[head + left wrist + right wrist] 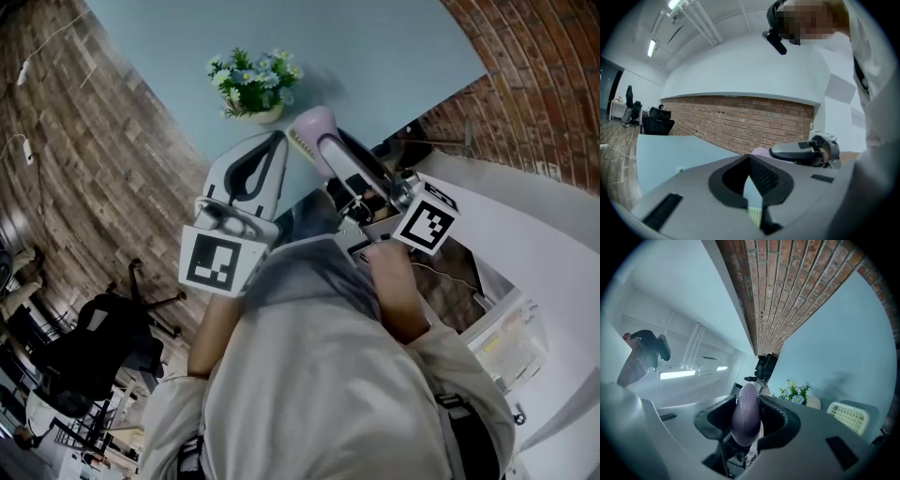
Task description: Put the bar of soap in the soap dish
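Note:
My right gripper (325, 148) (746, 401) is shut on a lilac bar of soap (314, 125) (744, 416), which stands on edge between its jaws, above the light blue table (384, 56). The soap's tip (760, 151) also shows past the left jaws in the left gripper view. A pale yellow slotted soap dish (298, 142) (848, 417) lies right beside the soap, at the tip of my left gripper (279, 139) (750, 161). The left jaws meet at their tips with nothing between them. Through the slit behind the tips, a bit of the soap dish (754, 216) shows below.
A small pot of blue and white flowers (251, 86) (794, 394) stands on the table beyond the grippers. A brick wall (525, 56) borders the table's right side. A white desk (548, 253) is at my right, an office chair (103, 347) at lower left.

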